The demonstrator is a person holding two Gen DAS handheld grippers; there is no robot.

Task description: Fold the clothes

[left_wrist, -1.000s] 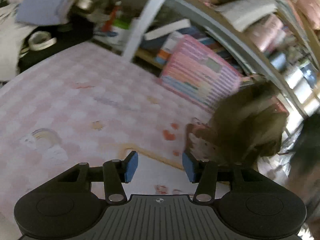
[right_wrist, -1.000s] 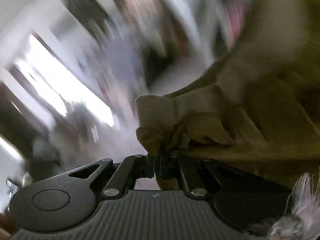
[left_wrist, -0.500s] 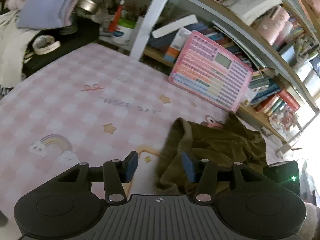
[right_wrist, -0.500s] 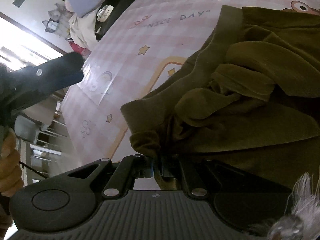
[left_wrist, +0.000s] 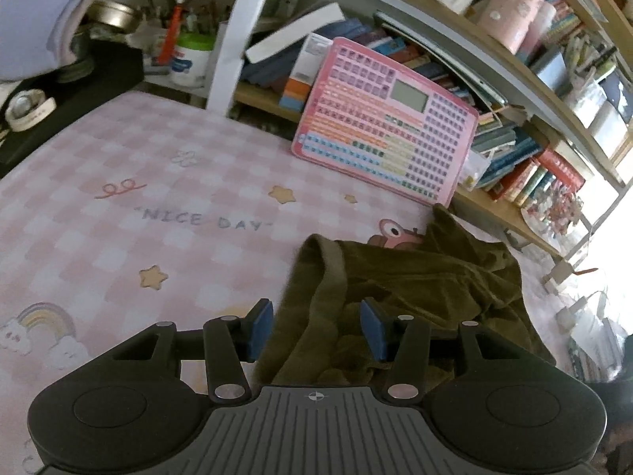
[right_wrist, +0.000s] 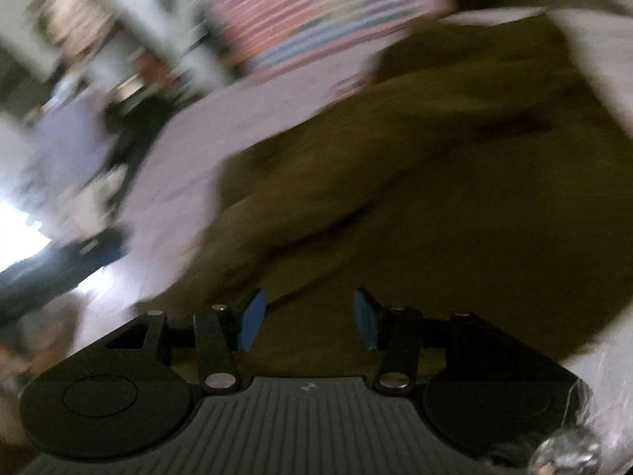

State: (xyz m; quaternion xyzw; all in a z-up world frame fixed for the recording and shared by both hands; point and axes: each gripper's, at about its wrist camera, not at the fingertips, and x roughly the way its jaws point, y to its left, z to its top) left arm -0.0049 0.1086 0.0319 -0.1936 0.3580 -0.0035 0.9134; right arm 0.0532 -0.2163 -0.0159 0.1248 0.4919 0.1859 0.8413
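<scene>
so, garment: olive-green garment (left_wrist: 415,289) lies crumpled in a heap at lower right of the left wrist view, on the pink checked sheet (left_wrist: 118,182).
progress: no neat fold shows; flattening and folding look left.
left gripper (left_wrist: 316,326): fingers wide, straddling a cloth edge, not pinching.
right gripper (right_wrist: 304,318): fingers wide, empty, above the cloth.
views: left view alone shows the pink keyboard toy (left_wrist: 385,136) sharply; right view is blurred.

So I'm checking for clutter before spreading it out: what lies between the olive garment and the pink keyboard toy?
In the left wrist view, only bare pink checked sheet separates the olive garment from the pink keyboard toy.
</scene>
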